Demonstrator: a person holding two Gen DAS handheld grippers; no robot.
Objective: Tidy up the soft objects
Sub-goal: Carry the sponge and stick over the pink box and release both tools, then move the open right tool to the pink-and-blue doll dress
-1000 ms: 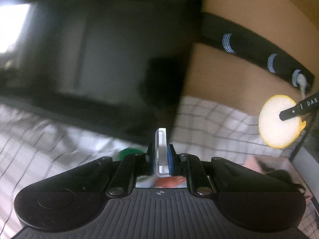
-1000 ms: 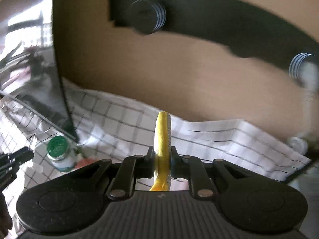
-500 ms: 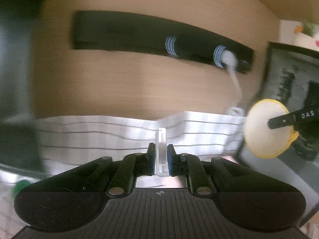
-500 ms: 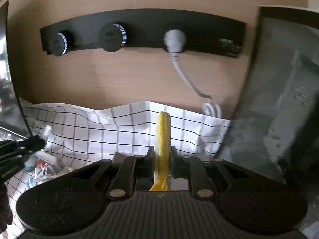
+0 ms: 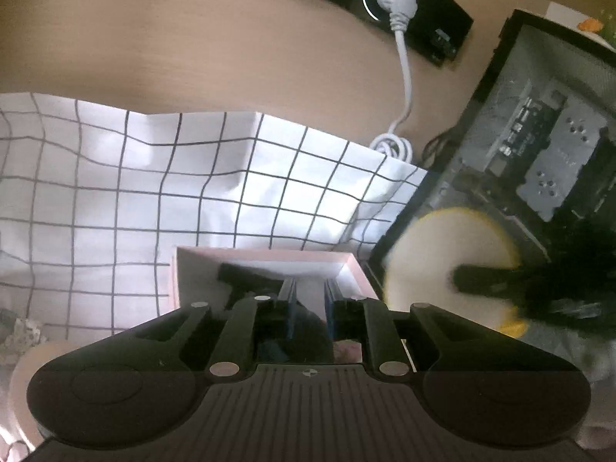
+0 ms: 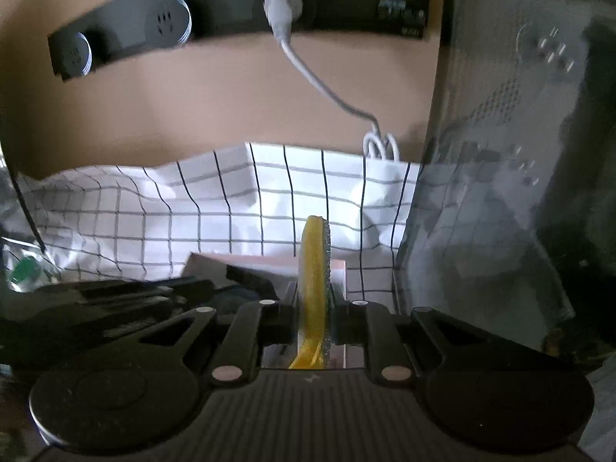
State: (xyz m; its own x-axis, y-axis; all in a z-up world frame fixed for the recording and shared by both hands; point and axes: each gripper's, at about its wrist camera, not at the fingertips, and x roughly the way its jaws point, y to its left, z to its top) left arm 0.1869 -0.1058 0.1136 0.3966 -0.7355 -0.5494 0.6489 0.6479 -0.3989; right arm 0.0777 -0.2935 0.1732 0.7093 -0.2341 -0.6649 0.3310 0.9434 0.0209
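My right gripper (image 6: 313,288) is shut on a round yellow-edged sponge pad (image 6: 313,265), held on edge above a pink box (image 6: 338,265). In the left wrist view the same pad (image 5: 442,261) shows face-on at the right, pinched by the right gripper's dark fingers (image 5: 485,281). My left gripper (image 5: 310,292) is open a little and empty, its tips low over the pink box (image 5: 265,260). A dark object lies inside the box, partly hidden by the fingers.
A white checked cloth (image 5: 154,192) covers the table. Behind it is a wooden wall with a black socket strip (image 6: 231,19) and a white plug and cable (image 5: 400,38). A dark computer case (image 5: 539,134) stands at the right. A green-capped bottle (image 6: 23,269) is far left.
Both grippers swung right and came down over the pink box. The left gripper went from shut on a clear piece to slightly open and empty. The right still holds the pad.
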